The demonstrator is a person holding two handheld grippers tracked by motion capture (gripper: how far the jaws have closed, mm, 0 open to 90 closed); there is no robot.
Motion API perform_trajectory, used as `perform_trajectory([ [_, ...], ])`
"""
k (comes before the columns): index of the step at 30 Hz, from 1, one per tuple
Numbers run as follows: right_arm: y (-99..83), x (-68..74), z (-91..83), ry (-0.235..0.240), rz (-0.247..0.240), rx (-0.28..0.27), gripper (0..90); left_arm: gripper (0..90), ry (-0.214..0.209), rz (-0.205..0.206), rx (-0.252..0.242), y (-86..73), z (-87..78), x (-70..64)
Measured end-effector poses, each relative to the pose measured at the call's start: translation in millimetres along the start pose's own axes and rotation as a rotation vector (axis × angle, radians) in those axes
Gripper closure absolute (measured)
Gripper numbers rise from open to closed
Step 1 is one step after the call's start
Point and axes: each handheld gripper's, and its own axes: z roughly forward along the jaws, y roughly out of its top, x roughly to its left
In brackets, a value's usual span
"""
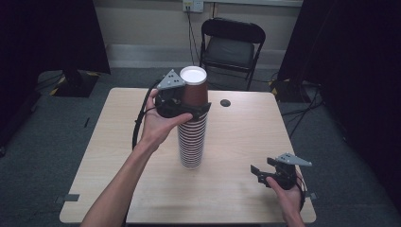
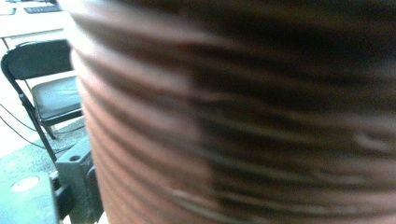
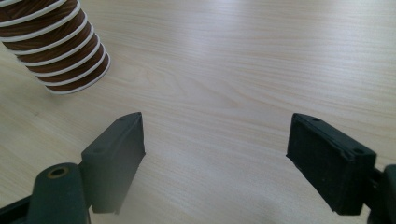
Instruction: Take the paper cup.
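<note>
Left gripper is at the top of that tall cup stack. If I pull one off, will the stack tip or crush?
The cup stack is tall on a narrow base, so a sideways tug would probably tip it. The cups look like thin paper, so a hard squeeze from the left gripper may dent them. The right gripper, open and apart, could steady the base.

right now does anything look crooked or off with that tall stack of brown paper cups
Yes. The top brown paper cup leans left, out of line with the straight stack of brown paper cups below, where the left gripper meets it. Nothing is spilled on the pale wooden table.
</note>
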Motion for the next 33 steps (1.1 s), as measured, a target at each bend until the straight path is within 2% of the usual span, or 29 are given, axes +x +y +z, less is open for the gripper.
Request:
perform_trajectory([
  [5, -0.7, -1.0, 0.8, -0.001, -0.002, 0.002, 19.3, 9.7, 0.005, 0.0, -0.001, 0.8, -0.4, -0.8],
  [12, -0.6, -0.8, 0.7, -0.004, -0.001, 0.005, 19.4, 10.8, -0.001, 0.0, -0.046, 5.7, -5.1, -1.6],
  [18, -0.6, -1.3, 0.7, -0.003, 0.006, 0.007, 19.4, 10.8, -0.001, 0.008, -0.052, 8.1, -5.5, -2.2],
  [22, -0.6, -1.7, 0.6, -0.004, 0.005, 0.005, 19.5, 10.8, -0.002, -0.003, -0.077, 10.7, -7.5, -2.4],
  [27, -0.6, -1.4, 0.6, -0.004, 0.006, 0.007, 19.5, 10.7, 0.0, 0.007, -0.093, 14.5, -9.1, -3.8],
  [30, -0.6, -1.5, 0.3, -0.005, 0.005, 0.006, 19.5, 10.7, 0.007, -0.002, -0.13, 18.1, -12.1, -5.2],
  [33, -0.6, -1.7, 0.4, -0.005, 0.004, 0.005, 19.6, 10.8, 0.006, -0.001, -0.135, 20.4, -13.2, -5.6],
])
